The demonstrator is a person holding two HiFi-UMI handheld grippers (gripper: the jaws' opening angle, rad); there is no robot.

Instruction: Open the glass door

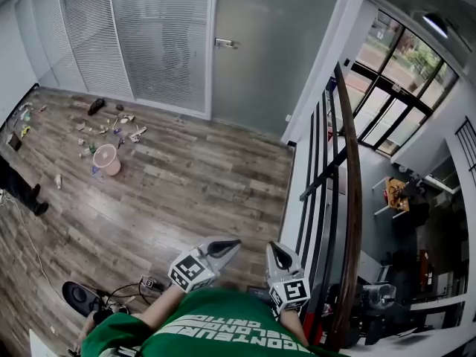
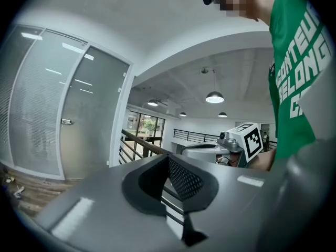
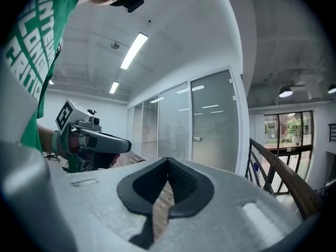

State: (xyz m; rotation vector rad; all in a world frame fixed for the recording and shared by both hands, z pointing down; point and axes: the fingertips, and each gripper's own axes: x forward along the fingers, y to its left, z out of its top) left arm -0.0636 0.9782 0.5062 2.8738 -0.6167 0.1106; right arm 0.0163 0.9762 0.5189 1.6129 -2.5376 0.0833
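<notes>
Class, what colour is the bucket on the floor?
Pale pink; the bucket shows best in the head view.

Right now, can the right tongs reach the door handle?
Probably not yet. The handle is far across the floor from the right tongs. The way looks free, so walking closer should do.

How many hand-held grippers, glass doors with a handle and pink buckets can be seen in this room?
Grippers: 2, the left gripper and the right gripper
Handled glass door: 1
Pink bucket: 1
Total: 4
</notes>
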